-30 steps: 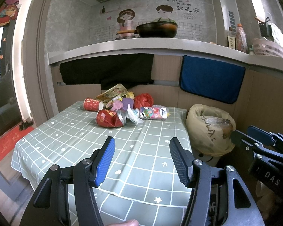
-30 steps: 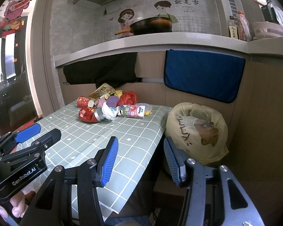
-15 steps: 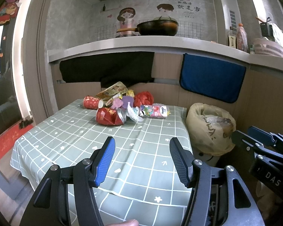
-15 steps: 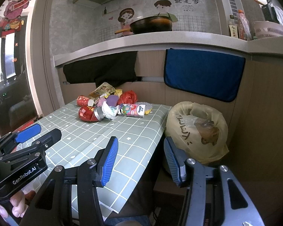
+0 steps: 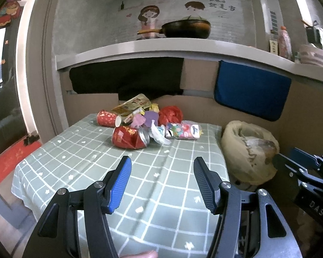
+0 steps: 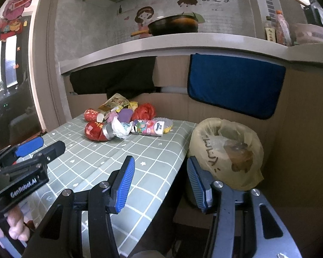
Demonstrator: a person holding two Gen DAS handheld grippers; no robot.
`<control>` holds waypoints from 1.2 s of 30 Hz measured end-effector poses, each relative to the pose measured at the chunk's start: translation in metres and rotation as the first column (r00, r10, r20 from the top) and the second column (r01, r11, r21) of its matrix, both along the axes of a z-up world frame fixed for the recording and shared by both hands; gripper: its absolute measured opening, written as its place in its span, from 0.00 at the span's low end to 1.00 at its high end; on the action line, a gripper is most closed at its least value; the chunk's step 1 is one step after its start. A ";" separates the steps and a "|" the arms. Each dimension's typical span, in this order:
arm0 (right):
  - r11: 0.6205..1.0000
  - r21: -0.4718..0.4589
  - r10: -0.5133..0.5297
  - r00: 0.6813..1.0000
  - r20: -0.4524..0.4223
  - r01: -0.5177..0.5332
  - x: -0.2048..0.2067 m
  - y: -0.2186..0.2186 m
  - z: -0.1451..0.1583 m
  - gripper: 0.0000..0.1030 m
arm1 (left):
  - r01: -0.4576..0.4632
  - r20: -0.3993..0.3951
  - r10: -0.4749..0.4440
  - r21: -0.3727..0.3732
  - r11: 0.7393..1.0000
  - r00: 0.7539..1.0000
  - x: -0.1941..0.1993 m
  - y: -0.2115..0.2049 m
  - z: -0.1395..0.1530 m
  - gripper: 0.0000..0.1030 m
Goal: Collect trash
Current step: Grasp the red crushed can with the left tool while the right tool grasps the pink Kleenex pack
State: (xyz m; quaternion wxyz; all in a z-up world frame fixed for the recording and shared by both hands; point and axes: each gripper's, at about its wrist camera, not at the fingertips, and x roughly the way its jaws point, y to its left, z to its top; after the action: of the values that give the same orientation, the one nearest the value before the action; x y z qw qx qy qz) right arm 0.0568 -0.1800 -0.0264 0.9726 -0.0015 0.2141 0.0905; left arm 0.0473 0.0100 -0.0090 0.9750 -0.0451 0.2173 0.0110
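Across the middle of both views we see the trash pile (image 5: 148,124) on the far part of the green checked tablecloth (image 5: 97,161); our left gripper (image 5: 161,182) hangs over the cloth at lower centre, jaws spread, nothing between them; our right gripper (image 6: 159,185), likewise released and empty, straddles the table's edge; only the right view shows a hand (image 6: 15,228) at lower left; the lined bin (image 6: 226,150) sits at right, beside the table.

Trash pile (image 5: 148,124): lay at the far end of the table (image 5: 79,163).
Bin bag (image 6: 228,150): stood right of the table.
Pan (image 5: 185,29): sat on the shelf (image 5: 118,49) behind.
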 end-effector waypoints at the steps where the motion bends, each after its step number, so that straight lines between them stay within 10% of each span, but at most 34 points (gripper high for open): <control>1: 1.000 -0.006 0.009 1.000 -0.001 -0.009 0.010 0.001 0.000 0.48 | -0.006 0.022 0.006 -0.035 0.999 1.000 0.008 0.005 0.002 0.59; 7: 0.999 -0.013 0.047 0.999 -0.010 -0.047 0.074 0.003 0.008 0.48 | 0.001 0.151 0.015 -0.109 0.994 0.988 0.058 0.049 0.020 0.57; 19: 0.994 0.031 0.104 0.991 -0.089 -0.102 0.199 0.014 -0.006 0.48 | -0.098 -0.171 0.066 -0.180 0.979 0.983 0.157 0.125 -0.028 0.57; 25: 0.993 0.042 0.111 0.985 -0.132 -0.106 0.226 0.019 -0.023 0.48 | 0.001 -0.195 -0.034 -0.170 0.985 0.980 0.191 0.112 -0.036 0.57; 36: 0.993 0.028 0.119 0.974 -0.190 -0.116 0.237 0.014 -0.047 0.48 | -0.209 -0.310 0.114 -0.293 0.933 0.944 0.252 0.169 -0.065 0.56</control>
State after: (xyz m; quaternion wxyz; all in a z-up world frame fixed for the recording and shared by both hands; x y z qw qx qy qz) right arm 0.2938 -0.1663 -0.0732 0.9404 0.0026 0.3056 0.1493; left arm 0.2997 0.1788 -0.0743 0.9081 -0.2195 0.3510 0.0625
